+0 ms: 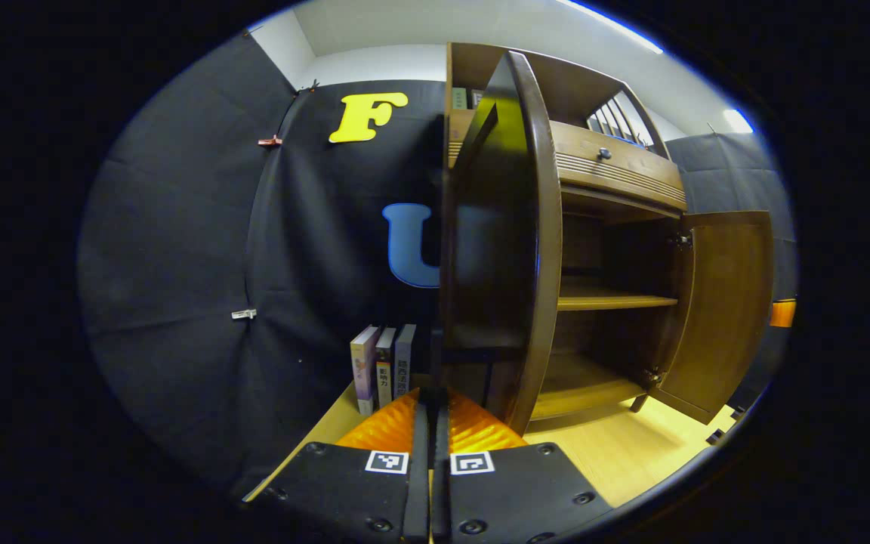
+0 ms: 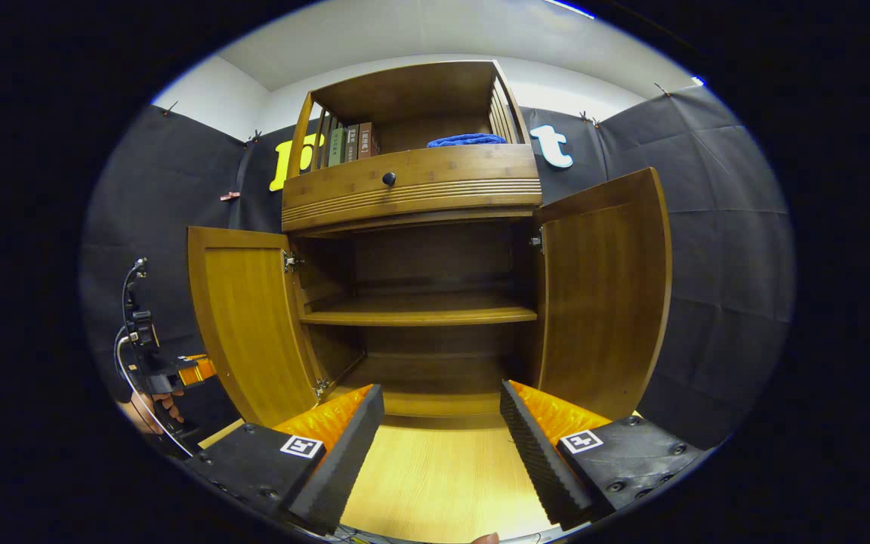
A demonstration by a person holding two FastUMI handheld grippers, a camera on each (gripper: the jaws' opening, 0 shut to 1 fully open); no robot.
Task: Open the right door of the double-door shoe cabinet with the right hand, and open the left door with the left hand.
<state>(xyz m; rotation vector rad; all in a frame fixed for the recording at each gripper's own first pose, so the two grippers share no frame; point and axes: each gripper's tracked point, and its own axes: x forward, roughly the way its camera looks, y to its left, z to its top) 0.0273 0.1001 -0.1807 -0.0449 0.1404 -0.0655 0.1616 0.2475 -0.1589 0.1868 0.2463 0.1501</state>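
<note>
Inside the shoe cabinet (image 2: 420, 196), both shelves sit bare; left gripper (image 1: 430, 423) jaws closed on nothing, right gripper (image 2: 441, 423) jaws wide apart.

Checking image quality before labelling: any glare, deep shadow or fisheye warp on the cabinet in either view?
Left gripper view: the left door is seen edge-on, its face dark with a sheen near the top, and strongly bowed; ceiling lights blow out. Right gripper view: evenly lit, both doors sharp; the cabinet interior falls into shadow; the right door curves near the rim.
</note>
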